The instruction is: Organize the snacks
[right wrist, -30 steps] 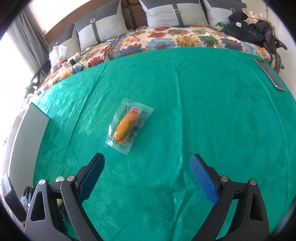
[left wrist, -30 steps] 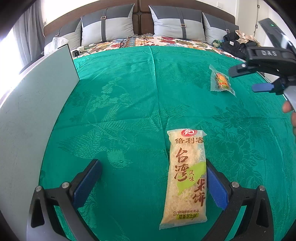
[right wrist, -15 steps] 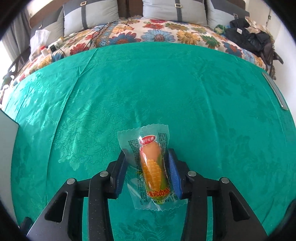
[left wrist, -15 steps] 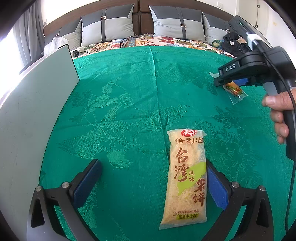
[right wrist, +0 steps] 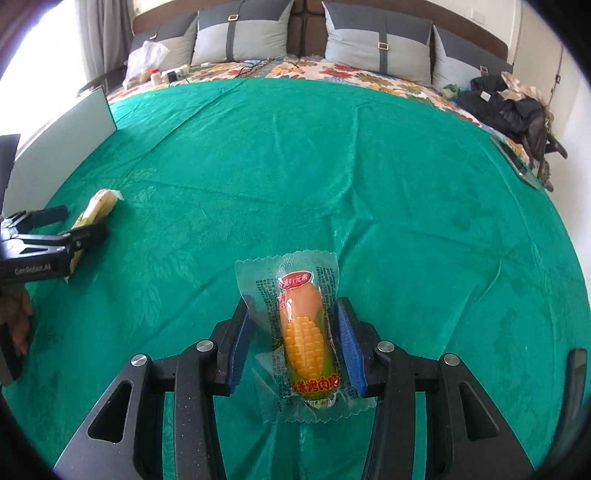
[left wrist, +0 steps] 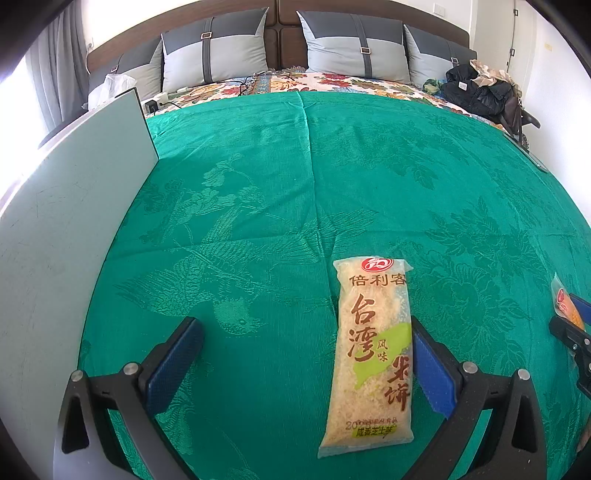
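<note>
- Pinching the corn sausage packet (right wrist: pixel 308 341) at lower centre of the right wrist view, right gripper (right wrist: pixel 295 349) pads against the clear wrapper's sides.
- Spread wide over the green bedspread (left wrist: pixel 295 184), left gripper (left wrist: pixel 306 365), rice cracker bag (left wrist: pixel 373 350) lying flat beside its right finger (left wrist: pixel 430 373), lower right of centre.
- Standing at left frame edge, grey board (left wrist: pixel 74 206).

A home bedroom is showing: a wide bed (left wrist: pixel 332 166) is lying under a green patterned cover, grey pillows (left wrist: pixel 354 48) are leaning against a dark padded headboard (left wrist: pixel 280 22), and dark clothes (left wrist: pixel 476 92) are sitting heaped at its far right corner.
</note>
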The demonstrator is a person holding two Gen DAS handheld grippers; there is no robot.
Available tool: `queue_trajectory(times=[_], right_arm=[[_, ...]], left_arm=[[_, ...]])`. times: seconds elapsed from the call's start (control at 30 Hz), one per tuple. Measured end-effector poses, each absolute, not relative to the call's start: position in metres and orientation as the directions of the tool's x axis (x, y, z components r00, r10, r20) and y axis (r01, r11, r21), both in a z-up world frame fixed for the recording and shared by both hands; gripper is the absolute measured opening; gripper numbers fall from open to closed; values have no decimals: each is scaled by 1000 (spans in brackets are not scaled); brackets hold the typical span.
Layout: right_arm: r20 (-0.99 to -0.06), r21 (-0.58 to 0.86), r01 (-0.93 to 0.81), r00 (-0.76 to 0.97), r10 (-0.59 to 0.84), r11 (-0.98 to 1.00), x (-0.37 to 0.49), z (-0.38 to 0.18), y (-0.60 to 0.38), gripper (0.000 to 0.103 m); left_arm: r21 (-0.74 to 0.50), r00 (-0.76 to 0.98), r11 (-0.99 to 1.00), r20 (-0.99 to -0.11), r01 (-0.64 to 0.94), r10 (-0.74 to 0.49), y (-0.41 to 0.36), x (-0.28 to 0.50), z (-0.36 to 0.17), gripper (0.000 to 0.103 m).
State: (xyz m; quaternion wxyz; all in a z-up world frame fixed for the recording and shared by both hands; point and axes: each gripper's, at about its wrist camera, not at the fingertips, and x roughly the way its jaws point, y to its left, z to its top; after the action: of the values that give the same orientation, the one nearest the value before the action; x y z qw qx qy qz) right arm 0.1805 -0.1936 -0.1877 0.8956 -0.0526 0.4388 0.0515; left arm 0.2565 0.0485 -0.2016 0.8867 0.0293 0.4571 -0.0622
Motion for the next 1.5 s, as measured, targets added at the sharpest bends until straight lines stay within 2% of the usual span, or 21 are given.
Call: queue_trajectory(times=[0.1, 0.13, 0.17, 0.23, 1.5], right_arm=[[-773, -64, -77, 634, 0, 995, 179, -190, -197, 65], [-778, -68, -41, 628, -27, 997, 182, -190, -200, 80], [-788, -44, -16, 615, -25, 999, 186, -191, -205, 87], [-797, -4, -7, 603, 1, 1000, 192, -194, -211, 91], [-795, -18, -8, 606, -10, 1000, 189, -196, -208, 92]], left_arm=[[-7, 574, 991, -814, 137, -85, 49, 255, -202, 103], [-7, 575, 991, -814, 137, -85, 49, 255, -202, 103], [-8, 574, 991, -814, 136, -85, 49, 255, -203, 103], [-8, 574, 991, -814, 136, -86, 49, 256, -202, 103], [-8, 575, 991, -814, 136, -85, 49, 256, -203, 103]])
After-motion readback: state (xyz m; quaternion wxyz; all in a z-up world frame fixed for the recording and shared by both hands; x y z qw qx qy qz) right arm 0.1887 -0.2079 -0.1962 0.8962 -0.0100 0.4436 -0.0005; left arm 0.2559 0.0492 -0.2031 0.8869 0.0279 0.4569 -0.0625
